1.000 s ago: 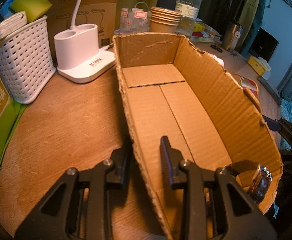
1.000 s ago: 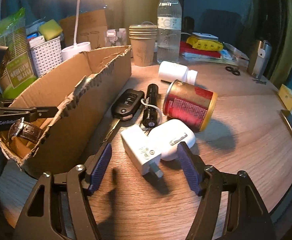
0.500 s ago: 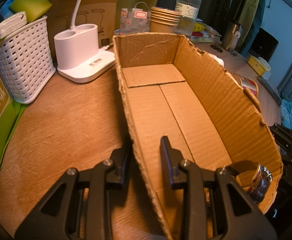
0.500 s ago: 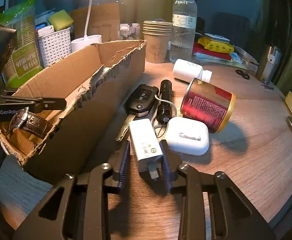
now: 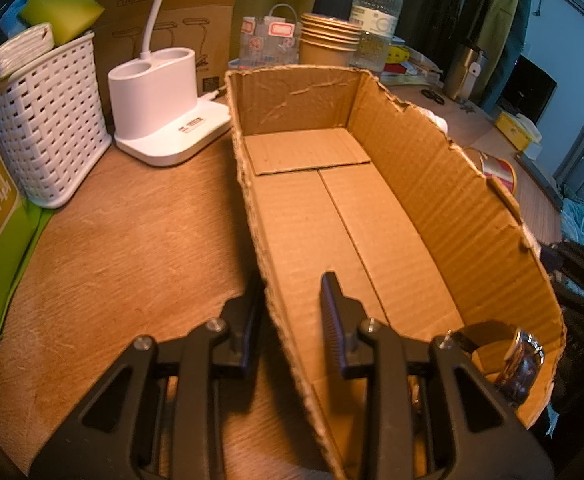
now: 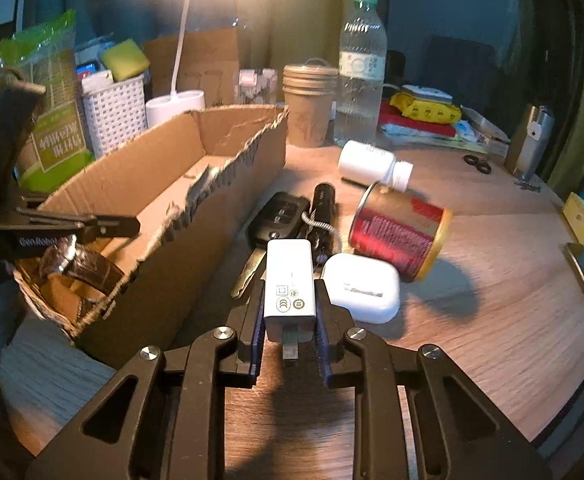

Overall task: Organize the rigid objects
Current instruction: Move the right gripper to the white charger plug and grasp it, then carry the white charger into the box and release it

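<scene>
Both your grippers are clamped: the right gripper point(image 6: 290, 320) pinches the white charger point(image 6: 290, 288) at lower centre of its view, prongs toward the camera, while the left gripper point(image 5: 290, 304) grips the box point(image 5: 431, 184) wall at lower centre. Beside the charger lie a key fob point(image 6: 278, 218), torch point(image 6: 321, 216), earbud case point(image 6: 361, 286) and red can point(image 6: 399, 230). A watch point(image 5: 521, 364) sits in the box's lower-right corner.

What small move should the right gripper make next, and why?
Probably lift the white charger and carry it left over the cardboard box. The right gripper is shut on it, and the left gripper clamps the box wall.
</scene>
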Tool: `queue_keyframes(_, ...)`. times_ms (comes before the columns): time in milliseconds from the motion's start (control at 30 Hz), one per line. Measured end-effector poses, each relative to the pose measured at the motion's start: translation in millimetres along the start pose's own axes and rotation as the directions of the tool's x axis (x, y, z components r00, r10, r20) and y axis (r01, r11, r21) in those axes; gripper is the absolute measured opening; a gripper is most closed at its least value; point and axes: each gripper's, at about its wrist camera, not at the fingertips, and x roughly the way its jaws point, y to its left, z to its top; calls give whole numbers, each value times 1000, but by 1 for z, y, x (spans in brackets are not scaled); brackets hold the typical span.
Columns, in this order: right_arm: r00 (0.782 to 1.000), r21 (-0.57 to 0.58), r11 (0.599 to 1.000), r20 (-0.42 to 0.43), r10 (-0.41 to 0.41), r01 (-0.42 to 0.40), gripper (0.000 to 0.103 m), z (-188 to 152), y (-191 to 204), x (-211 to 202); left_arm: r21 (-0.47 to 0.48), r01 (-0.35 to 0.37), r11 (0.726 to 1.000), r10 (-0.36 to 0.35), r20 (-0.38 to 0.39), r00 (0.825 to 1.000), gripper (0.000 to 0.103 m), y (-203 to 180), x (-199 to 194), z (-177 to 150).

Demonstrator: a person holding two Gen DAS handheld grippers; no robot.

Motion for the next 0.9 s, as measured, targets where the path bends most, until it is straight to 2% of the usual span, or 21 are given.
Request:
queue_keyframes(500,987,-33,998,147,58,-53,23,32,20,-47,0,0,1000,0,0,1000,31,0,0,0)
queue_keyframes(900,977,-100,988,165,131,-116,23,43,51,-47,0,0,1000,0,0,1000,31,0,0,0)
